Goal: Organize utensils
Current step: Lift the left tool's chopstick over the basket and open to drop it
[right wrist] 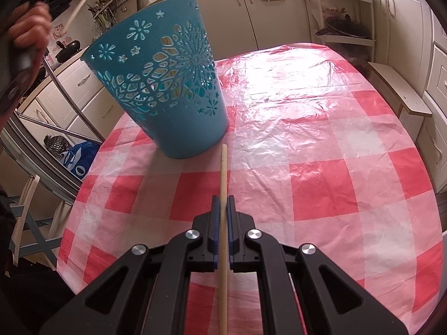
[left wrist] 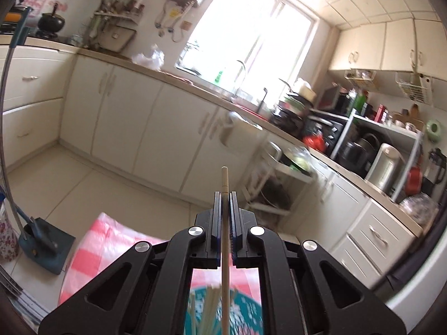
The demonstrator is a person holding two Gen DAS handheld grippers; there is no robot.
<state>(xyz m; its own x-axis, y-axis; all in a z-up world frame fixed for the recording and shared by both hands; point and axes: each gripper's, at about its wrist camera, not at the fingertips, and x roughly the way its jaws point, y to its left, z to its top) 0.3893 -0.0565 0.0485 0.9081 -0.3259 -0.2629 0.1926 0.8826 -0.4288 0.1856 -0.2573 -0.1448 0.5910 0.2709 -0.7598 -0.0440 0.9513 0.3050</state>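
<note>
The left gripper [left wrist: 224, 195] has its jaws clamped on a single wooden chopstick [left wrist: 225, 223], which runs straight up between the two pads, its blunt end standing just clear of the tips. That gripper is raised and pointed out across the kitchen, at the cabinets [left wrist: 134, 117] and the bright window [left wrist: 251, 36]. Below and behind its jaws, seen through the gap in the frame, is the teal bin [left wrist: 245, 310] with a bundle of pale chopsticks [left wrist: 208, 312] fanned inside it; the view there is blurred, so their number is hard to make out.

The right gripper [right wrist: 223, 199] likewise has its jaws closed on a second chopstick [right wrist: 223, 209], lying along the line of the fingers and reaching well ahead of the tips. Just ahead and slightly left of that end stands the teal cut-out bin [right wrist: 178, 83], leaning in the fisheye view, on the bench under a red-and-white checked cloth [right wrist: 321, 153]. Far up to the left of these jaws the person's hand [right wrist: 29, 28] grips the other tool.
</note>
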